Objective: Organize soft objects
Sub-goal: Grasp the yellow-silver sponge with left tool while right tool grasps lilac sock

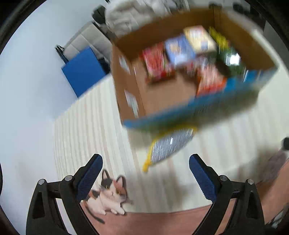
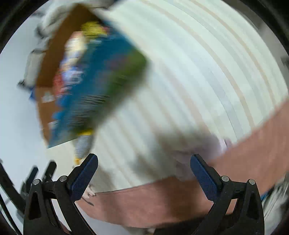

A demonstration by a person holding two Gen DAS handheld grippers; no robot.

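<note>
Both views are blurred by motion. A brown cardboard box (image 1: 162,101) stands on a cream striped mat (image 1: 90,126) and holds several colourful packets (image 1: 180,48). A blue and green packet (image 1: 207,104) hangs in the air over the box's near edge, held by neither gripper. A silver and yellow packet (image 1: 168,146) lies on the mat below it. My left gripper (image 1: 146,173) is open and empty, short of the box. My right gripper (image 2: 144,173) is open and empty; the blue and green packet (image 2: 101,81) and the box (image 2: 47,108) lie to its upper left.
A pink mat with a cat picture (image 1: 108,195) lies under the left gripper. A blue panel (image 1: 83,70) and grey fabric (image 1: 130,16) sit beyond the box. The pink mat (image 2: 180,198) and the striped mat (image 2: 198,72) fill the right view.
</note>
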